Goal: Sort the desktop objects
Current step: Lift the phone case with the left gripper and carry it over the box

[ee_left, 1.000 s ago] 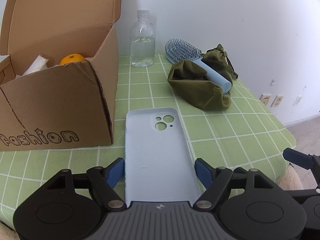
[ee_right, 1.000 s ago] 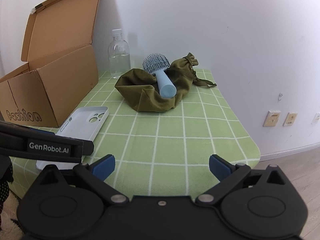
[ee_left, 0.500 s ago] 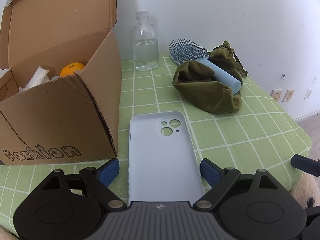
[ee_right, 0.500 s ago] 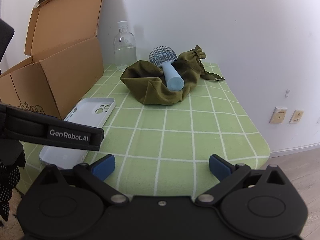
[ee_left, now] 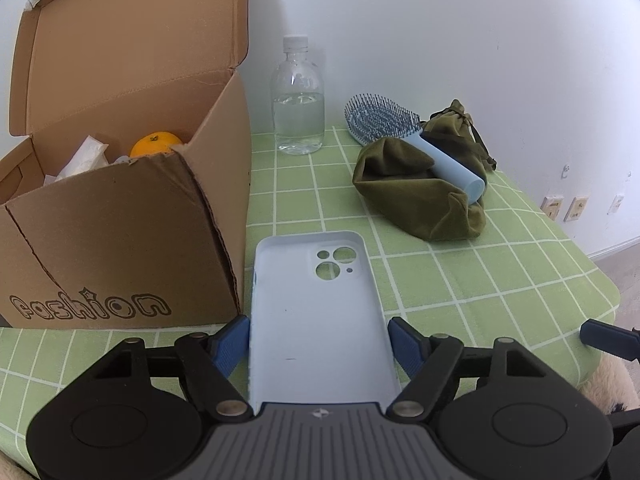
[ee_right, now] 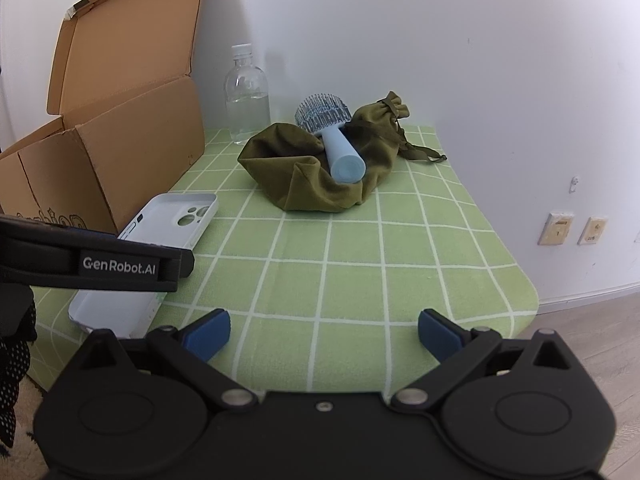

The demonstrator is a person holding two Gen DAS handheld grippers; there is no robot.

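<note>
Left claw [ee_left: 319,340] is straddling the near end of the pale blue phone case [ee_left: 316,312], blue pads sitting just at the case's long edges, left pad looking to be touching, right pad showing a thin gap; whether it is actually gripping, cannot tell. In the right wrist view the case [ee_right: 168,240] is lying flat on the green checked bench [ee_right: 360,260], at 10 o'clock from the right claw [ee_right: 324,332], just beside the cardboard box [ee_left: 120,216]. Right claw is hanging wide open over the bench edge, holding nothing.

The box at 10 o'clock in the left view is standing open with an orange [ee_left: 155,143] and white packets [ee_left: 84,156] inside. Water bottle [ee_left: 298,100] is standing at 12 o'clock, hairbrush [ee_left: 400,136] is lying on the olive drawstring bag [ee_left: 416,192] at 1 o'clock.

Risks: the case is thin and flexible, so squeezing across its width is likely bowing it and popping it out of the pads. Gripping only the near end is leaving a long overhang, so it may droop or pivot. If swinging toward the box, the far end may be catching the torn front wall. Lifting low is risking dragging the bench cloth.
</note>
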